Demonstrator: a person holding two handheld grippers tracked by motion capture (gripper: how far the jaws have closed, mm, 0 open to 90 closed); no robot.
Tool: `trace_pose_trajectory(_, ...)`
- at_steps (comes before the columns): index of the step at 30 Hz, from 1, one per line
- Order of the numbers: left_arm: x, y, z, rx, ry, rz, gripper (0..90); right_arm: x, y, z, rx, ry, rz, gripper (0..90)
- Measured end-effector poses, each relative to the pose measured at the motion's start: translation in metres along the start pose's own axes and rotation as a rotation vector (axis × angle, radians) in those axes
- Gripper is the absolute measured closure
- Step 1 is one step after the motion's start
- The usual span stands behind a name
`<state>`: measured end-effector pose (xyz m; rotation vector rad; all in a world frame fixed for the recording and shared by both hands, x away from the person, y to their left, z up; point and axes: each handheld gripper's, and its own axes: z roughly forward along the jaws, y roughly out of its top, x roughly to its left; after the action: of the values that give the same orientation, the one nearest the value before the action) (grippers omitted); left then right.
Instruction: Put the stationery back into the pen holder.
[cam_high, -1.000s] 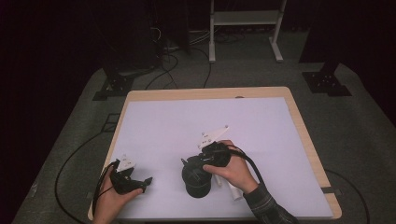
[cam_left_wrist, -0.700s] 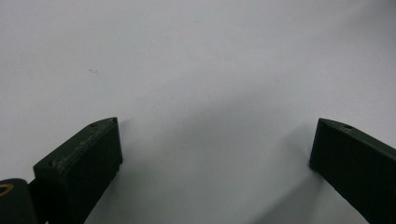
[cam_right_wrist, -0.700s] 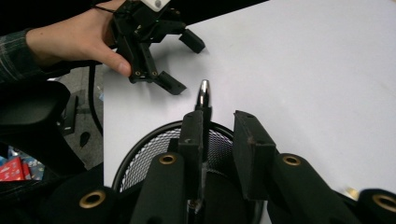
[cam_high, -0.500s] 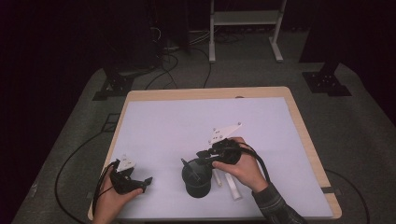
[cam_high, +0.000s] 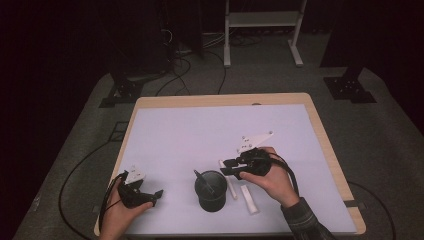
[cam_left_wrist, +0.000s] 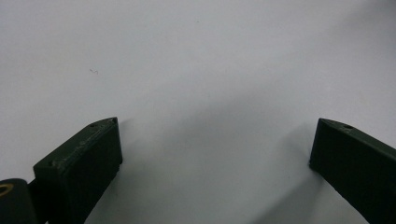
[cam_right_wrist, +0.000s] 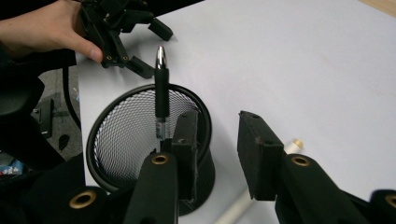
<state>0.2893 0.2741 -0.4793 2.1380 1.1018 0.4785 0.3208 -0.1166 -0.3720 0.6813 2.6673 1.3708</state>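
Observation:
A black mesh cup (cam_high: 211, 191) (cam_right_wrist: 126, 135) stands near the front of the white table (cam_high: 200, 130). A black pen (cam_high: 204, 180) (cam_right_wrist: 161, 93) with a silver tip leans inside it. My right gripper (cam_high: 226, 167) (cam_right_wrist: 223, 140) hovers just right of the cup's rim. Its jaws have just been opening and stand apart with nothing between them. Two white marker-like sticks (cam_high: 248, 199) (cam_high: 231, 185) lie on the table under my right hand. My left gripper (cam_high: 156, 197) (cam_left_wrist: 215, 144) (cam_right_wrist: 152, 49) rests low at the front left, jaws wide open over bare table.
The table's wooden edge (cam_high: 325, 145) runs along the right and far sides. Beyond the table are a dark floor with cables (cam_high: 175, 75) and a white metal stand (cam_high: 260, 20).
My right gripper has moved right, off the top of the cup, and its jaws have parted. The pen stays standing in the cup. The left hand has kept still.

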Motion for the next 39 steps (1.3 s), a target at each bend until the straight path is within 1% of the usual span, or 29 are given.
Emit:
trace_pose_trajectory(3, 0.0, 0.0, 0.0, 0.0, 0.0, 0.0, 1.4, -0.004, -0.005, -0.007, 0.003, -0.018, 0.011, 66.4)
trace_pose_trajectory(8, 0.0, 0.0, 0.0, -0.001, 0.001, 0.0, 1.4, -0.006, -0.01, -0.013, 0.004, -0.037, 0.019, 65.2)
trace_pose_trajectory(11, 0.0, 0.0, 0.0, -0.001, 0.001, 0.0, 1.4, -0.008, -0.015, -0.019, 0.016, -0.057, 0.031, 64.1)
trace_pose_trajectory(12, 0.0, 0.0, 0.0, -0.001, 0.001, 0.0, 1.4, -0.008, -0.015, -0.019, 0.016, -0.057, 0.031, 64.1)
trace_pose_trajectory(14, 0.0, 0.0, 0.0, -0.001, 0.001, 0.001, 1.4, -0.008, -0.019, -0.021, 0.028, -0.071, 0.046, 63.3)
trace_pose_trajectory(16, 0.0, 0.0, 0.0, -0.001, 0.001, 0.0, 1.4, -0.008, -0.02, -0.022, 0.03, -0.074, 0.045, 63.0)
trace_pose_trajectory(17, 0.0, 0.0, 0.0, -0.001, 0.001, 0.001, 1.4, -0.008, -0.022, -0.023, 0.039, -0.082, 0.055, 62.4)
trace_pose_trajectory(22, 0.0, 0.0, 0.0, 0.0, 0.001, 0.001, 1.4, -0.008, -0.026, -0.024, 0.064, -0.099, 0.062, 60.2)
trace_pose_trajectory(23, 0.0, 0.0, 0.0, -0.001, 0.001, 0.001, 1.4, -0.008, -0.028, -0.024, 0.077, -0.115, 0.066, 59.1)
trace_pose_trajectory(24, 0.0, 0.0, 0.0, 0.0, 0.001, 0.001, 1.4, -0.008, -0.029, -0.024, 0.081, -0.12, 0.066, 58.5)
trace_pose_trajectory(26, 0.0, 0.0, 0.0, 0.0, 0.001, 0.002, 1.4, -0.008, -0.03, -0.024, 0.086, -0.123, 0.066, 57.9)
trace_pose_trajectory(27, 0.0, 0.0, 0.0, 0.0, 0.001, 0.002, 1.4, -0.007, -0.031, -0.024, 0.095, -0.132, 0.076, 57.0)
trace_pose_trajectory(28, 0.0, 0.0, 0.0, 0.0, 0.001, 0.002, 1.4, -0.007, -0.031, -0.024, 0.095, -0.132, 0.076, 57.0)
trace_pose_trajectory(31, 0.0, 0.0, 0.0, 0.0, 0.001, 0.002, 1.4, -0.007, -0.035, -0.023, 0.117, -0.145, 0.083, 55.1)
trace_pose_trajectory(32, 0.0, 0.0, 0.0, 0.0, 0.001, 0.001, 1.4, -0.007, -0.036, -0.023, 0.127, -0.145, 0.085, 54.6)
trace_pose_trajectory(34, 0.0, 0.0, 0.0, 0.0, 0.001, 0.001, 1.4, -0.008, -0.037, -0.022, 0.128, -0.148, 0.083, 54.3)
trace_pose_trajectory(36, 0.0, 0.0, 0.0, 0.0, 0.001, 0.001, 1.4, -0.007, -0.04, -0.022, 0.141, -0.154, 0.096, 53.4)
trace_pose_trajectory(38, 0.0, 0.0, 0.0, 0.0, 0.001, 0.001, 1.4, -0.007, -0.042, -0.021, 0.145, -0.155, 0.095, 53.0)
trace_pose_trajectory(39, 0.0, 0.0, 0.0, 0.0, 0.001, 0.001, 1.4, -0.007, -0.044, -0.021, 0.155, -0.156, 0.101, 52.2)
